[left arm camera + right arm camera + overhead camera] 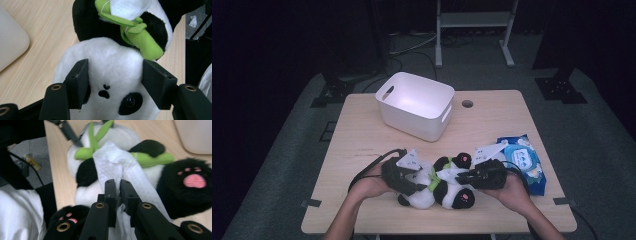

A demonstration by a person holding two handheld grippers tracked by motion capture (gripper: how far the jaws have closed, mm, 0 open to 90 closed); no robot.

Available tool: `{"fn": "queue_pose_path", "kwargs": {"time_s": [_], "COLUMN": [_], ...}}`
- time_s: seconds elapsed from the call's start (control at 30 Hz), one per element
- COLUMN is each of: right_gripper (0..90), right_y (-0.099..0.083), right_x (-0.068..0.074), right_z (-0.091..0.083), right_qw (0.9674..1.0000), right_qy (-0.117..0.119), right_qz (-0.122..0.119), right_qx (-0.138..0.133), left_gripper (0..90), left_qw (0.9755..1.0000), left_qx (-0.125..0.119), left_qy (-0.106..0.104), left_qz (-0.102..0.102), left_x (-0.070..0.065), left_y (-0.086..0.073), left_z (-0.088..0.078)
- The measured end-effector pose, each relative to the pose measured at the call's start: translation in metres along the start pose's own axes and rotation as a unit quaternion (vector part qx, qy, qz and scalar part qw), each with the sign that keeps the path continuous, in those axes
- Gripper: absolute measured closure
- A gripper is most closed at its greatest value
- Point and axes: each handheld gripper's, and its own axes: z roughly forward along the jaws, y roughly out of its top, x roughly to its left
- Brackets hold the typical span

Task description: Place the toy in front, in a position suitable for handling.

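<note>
A black-and-white plush panda (pixel 439 189) lies on its back near the front edge of the wooden table (pixel 362 135), with a green bamboo sprig (pixel 140 37) on its chest. My left gripper (pixel 418 180) is shut on the panda's head (pixel 110 65), one jaw against each side of the face. My right gripper (pixel 463 177) comes in from the right. In the right gripper view it (pixel 118 187) is shut on a white wipe (pixel 112 165) that drapes over the panda's belly, between the pink-padded paws (pixel 193 181).
An empty white plastic bin (pixel 414 105) stands at the back middle of the table. A blue pack of wet wipes (pixel 523 161) lies to the right of my right hand. A cable hole (pixel 467 103) sits near the table's far edge.
</note>
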Motion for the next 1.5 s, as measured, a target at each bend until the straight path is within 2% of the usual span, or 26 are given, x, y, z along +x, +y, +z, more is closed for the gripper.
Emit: {"fn": "queue_pose_path", "kwargs": {"time_s": [0.23, 0.37, 0.9, 1.13, 1.27, 1.5], "right_gripper": [83.6, 83.7, 83.7, 83.6, 83.5, 83.5], "right_y": [0.001, -0.004, -0.022, -0.017, -0.021, -0.027], "right_x": [-0.012, -0.015, -0.017, -0.011, -0.011, -0.012], "right_z": [-0.001, -0.002, -0.008, -0.006, -0.008, -0.014], "right_qw": [0.9996, 0.9994, 0.999, 0.9997, 0.9997, 0.9995], "right_qy": [-0.025, -0.03, -0.025, -0.013, -0.001, -0.012], "right_qz": [0.012, 0.018, 0.036, 0.021, 0.025, 0.028], "right_qx": [-0.008, -0.006, 0.001, 0.001, 0.002, 0.012], "left_gripper": [38.5, 38.5, 38.6, 38.5, 38.5, 38.5], "left_qw": [1.0, 1.0, 1.0, 1.0, 1.0, 1.0], "left_qx": [-0.001, -0.003, 0.001, 0.004, 0.002, 0.002], "left_qy": [-0.001, -0.002, -0.003, -0.003, -0.003, -0.002], "left_qz": [0.002, 0.002, 0.002, 0.003, 0.003, 0.004], "left_x": [-0.001, -0.001, 0.0, 0.0, 0.0, -0.001], "left_y": [0.0, -0.001, 0.0, 0.0, 0.0, 0.0], "left_z": [0.0, 0.0, 0.001, 0.001, 0.001, 0.001]}}
